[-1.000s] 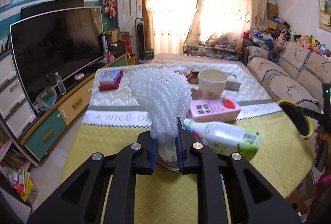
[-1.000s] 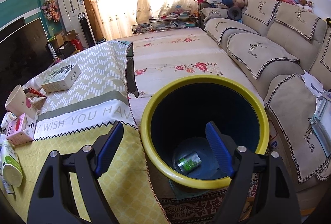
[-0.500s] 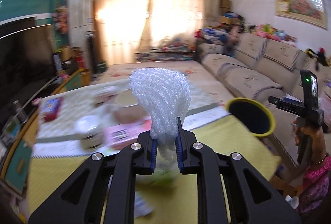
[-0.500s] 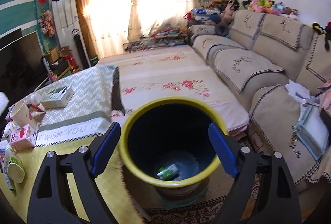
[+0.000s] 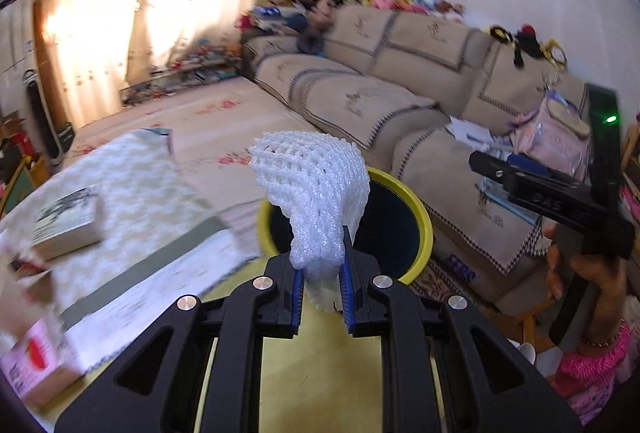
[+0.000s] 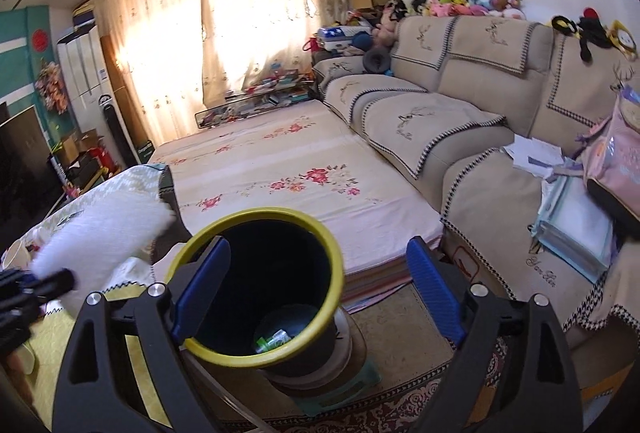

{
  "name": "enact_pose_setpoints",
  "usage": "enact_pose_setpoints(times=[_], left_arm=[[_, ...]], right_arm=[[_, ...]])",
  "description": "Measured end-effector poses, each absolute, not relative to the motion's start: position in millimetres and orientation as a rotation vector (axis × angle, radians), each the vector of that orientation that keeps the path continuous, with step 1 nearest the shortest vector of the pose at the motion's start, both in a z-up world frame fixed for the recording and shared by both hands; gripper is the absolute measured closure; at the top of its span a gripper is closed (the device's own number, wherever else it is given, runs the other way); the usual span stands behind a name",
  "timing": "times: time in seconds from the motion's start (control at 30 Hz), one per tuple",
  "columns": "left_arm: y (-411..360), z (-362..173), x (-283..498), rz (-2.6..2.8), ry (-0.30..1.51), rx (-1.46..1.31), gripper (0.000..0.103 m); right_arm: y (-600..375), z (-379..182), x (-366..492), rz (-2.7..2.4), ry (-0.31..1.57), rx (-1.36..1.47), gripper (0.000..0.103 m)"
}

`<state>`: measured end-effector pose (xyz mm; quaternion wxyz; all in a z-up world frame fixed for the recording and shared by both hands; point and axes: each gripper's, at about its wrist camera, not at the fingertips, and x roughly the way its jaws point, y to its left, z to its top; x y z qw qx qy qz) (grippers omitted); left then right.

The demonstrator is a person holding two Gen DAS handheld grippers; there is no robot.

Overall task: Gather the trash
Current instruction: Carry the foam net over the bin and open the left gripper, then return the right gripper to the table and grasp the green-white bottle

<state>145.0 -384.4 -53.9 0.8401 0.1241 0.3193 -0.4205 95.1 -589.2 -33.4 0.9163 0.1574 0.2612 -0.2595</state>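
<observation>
A white foam net (image 5: 312,193) stands up between the pads of my left gripper (image 5: 321,261), which is shut on its lower end. Just behind it is the dark bin with a yellow rim (image 5: 424,229), beside the table's corner. In the right wrist view the bin (image 6: 334,273) is below and ahead of my right gripper (image 6: 318,249). Its jaws stand wide open with nothing between them. A green can (image 6: 272,339) lies at the bin's bottom. The foam net (image 6: 104,229) shows blurred at the left, close to the rim.
The table has a yellow cloth (image 5: 320,373) with a pink carton (image 5: 28,365) and a book (image 5: 64,221) on it. A beige sofa (image 6: 460,121) runs along the right. A low bed with a flowered sheet (image 6: 280,169) lies behind the bin. A hand (image 5: 596,273) grips the right gripper's handle.
My left gripper has swung right with the foam net, away from the bottle and carton, and now faces the bin. My right gripper has drawn back and up from the bin, jaws a little wider.
</observation>
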Motion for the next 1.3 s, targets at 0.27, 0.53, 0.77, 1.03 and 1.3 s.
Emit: enact_pose_setpoints(times=[0.27,0.53,0.77,1.03,1.3], left_arm=[[-455,-88,175,-0.897,0.721,0.299,0.058],[-447,-88,186,-0.869,0.71,0.267,0.042],[-393,-53,159,-0.834,0.643,0.195,0.023],[-306,-17,117,-0.742,0.575,0.118,0.011],[-183,7,84,-0.509,0.521,0.032,0.008]], right_arm=[[-608,-39,91,-0.561,0.531,0.355,0.018],[-608,-40,90,-0.562,0.534,0.361,0.017],[-599,-40,96,-0.535,0.542,0.356,0.017],[-557,-43,119,-0.421,0.572,0.321,0.016],[-474,-41,152,-0.176,0.597,0.257,0.016]])
